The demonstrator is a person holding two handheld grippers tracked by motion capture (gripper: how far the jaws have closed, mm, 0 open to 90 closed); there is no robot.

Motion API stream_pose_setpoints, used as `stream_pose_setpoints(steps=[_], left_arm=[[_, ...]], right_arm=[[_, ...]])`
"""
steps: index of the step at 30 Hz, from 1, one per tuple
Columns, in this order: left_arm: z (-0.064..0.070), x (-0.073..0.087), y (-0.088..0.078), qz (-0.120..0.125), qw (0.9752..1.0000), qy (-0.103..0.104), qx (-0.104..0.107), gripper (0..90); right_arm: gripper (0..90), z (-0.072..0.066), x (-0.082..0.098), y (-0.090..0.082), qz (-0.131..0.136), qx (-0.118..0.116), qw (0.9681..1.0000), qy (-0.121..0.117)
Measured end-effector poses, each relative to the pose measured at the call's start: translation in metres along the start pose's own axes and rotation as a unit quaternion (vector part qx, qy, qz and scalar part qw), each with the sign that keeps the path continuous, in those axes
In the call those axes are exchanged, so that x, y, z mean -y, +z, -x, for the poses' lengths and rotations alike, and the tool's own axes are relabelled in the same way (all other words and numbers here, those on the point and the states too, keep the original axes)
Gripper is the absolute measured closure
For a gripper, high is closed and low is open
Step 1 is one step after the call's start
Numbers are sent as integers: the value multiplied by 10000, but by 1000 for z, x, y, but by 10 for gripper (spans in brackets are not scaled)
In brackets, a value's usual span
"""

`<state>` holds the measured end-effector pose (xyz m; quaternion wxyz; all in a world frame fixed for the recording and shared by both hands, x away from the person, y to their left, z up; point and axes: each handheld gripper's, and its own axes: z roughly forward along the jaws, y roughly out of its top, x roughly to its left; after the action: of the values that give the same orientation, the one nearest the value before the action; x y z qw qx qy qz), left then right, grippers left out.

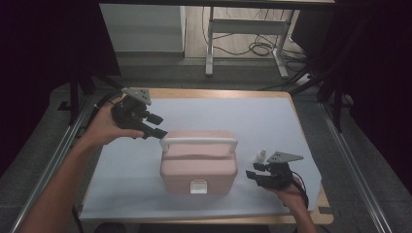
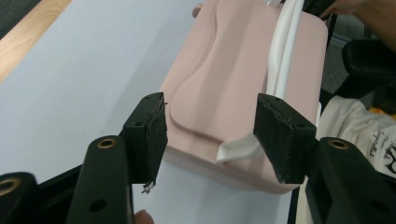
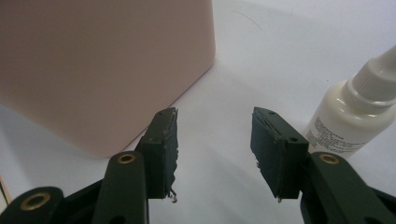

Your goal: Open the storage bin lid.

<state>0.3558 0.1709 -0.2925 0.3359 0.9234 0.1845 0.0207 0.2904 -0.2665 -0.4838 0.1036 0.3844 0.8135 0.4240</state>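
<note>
Pink box (image 1: 198,167): it is sitting on the white sheet of the bench (image 1: 243,116), between my two tools, lid down and its front latch (image 1: 198,186) looking closed.
Left tool (image 1: 153,127): I am holding it up over the box's far left corner with the jaws spread and nothing between them; in the left gripper view the lid and the near end of the white handle (image 2: 280,56) are lying just ahead of my pads.
Right tool (image 1: 256,173): I am keeping it low beside the box's right wall, jaws parted about halfway and gripping nothing.
Dropper bottle (image 3: 357,116): it is standing upright just off my right tool's outer pad, apart from the box.
Handling: I am judging the box to be stiff moulded plastic, smooth and likely slippery on its rounded walls, too wide for one tool to span.
Hold: I am reckoning the thin white handle is the place to grip, near its middle so the box hangs level.
Risk: the light, narrow bottle looks easy to tip if my right tool swings outward.
</note>
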Motion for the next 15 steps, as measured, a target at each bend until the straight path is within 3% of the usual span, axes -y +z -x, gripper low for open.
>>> stream_pose_setpoints(steps=[8,15], left_arm=[[14,-34,9,-252,9983,382,360,436],[25,-44,28,-692,9945,654,444,446]], right_arm=[[513,0,1,2,-55,-9,10000,16],[513,-1,2,5,-83,-3,10000,18]])
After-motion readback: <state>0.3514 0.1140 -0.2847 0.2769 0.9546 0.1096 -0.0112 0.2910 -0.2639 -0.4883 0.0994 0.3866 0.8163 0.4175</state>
